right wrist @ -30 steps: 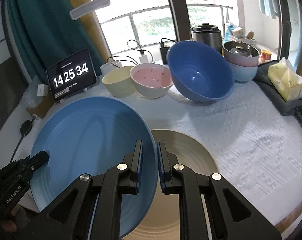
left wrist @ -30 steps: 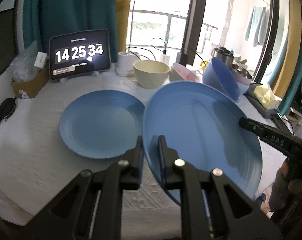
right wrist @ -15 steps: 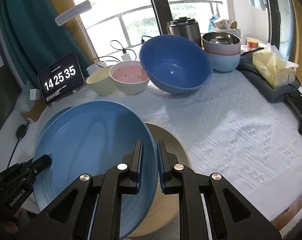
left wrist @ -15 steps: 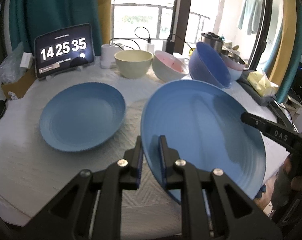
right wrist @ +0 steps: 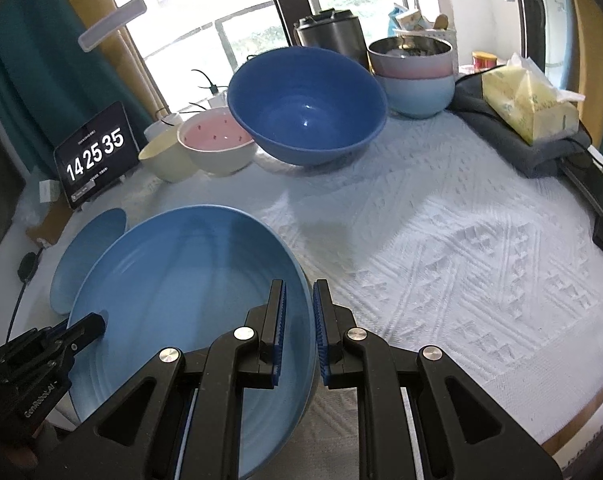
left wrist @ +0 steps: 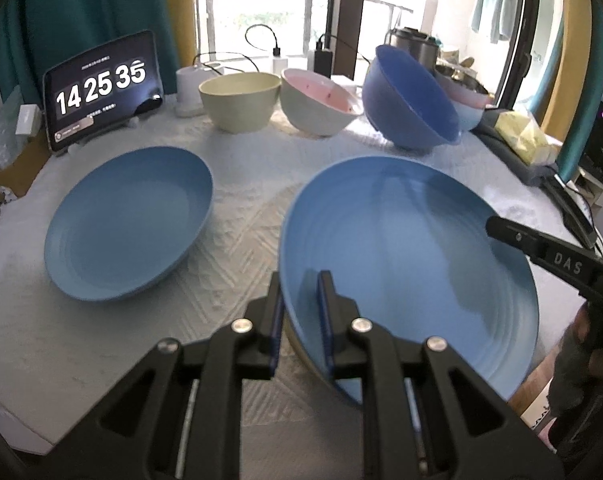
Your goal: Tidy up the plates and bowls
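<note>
Both grippers hold one large blue plate (left wrist: 413,256) (right wrist: 189,280) by opposite rims, low over the white tablecloth (right wrist: 441,248). My left gripper (left wrist: 300,280) is shut on its near-left rim. My right gripper (right wrist: 299,286) is shut on its right rim. Each gripper shows in the other view as a black tip on the rim, the right gripper (left wrist: 497,226) and the left gripper (right wrist: 85,326). A sliver of a beige plate (left wrist: 297,346) shows under the held plate. A second blue plate (left wrist: 129,224) (right wrist: 89,248) lies to the left.
Along the back stand a pale yellow bowl (left wrist: 239,100), a pink-lined bowl (left wrist: 317,100), a tilted dark blue bowl (right wrist: 305,108) and stacked bowls (right wrist: 413,68). A clock tablet (left wrist: 101,88) is back left. A tissue pack (right wrist: 529,104) lies on grey cloth, right.
The held blue plate has come down and now covers nearly all of the beige plate beneath it. Both grippers moved with it, away from the second blue plate.
</note>
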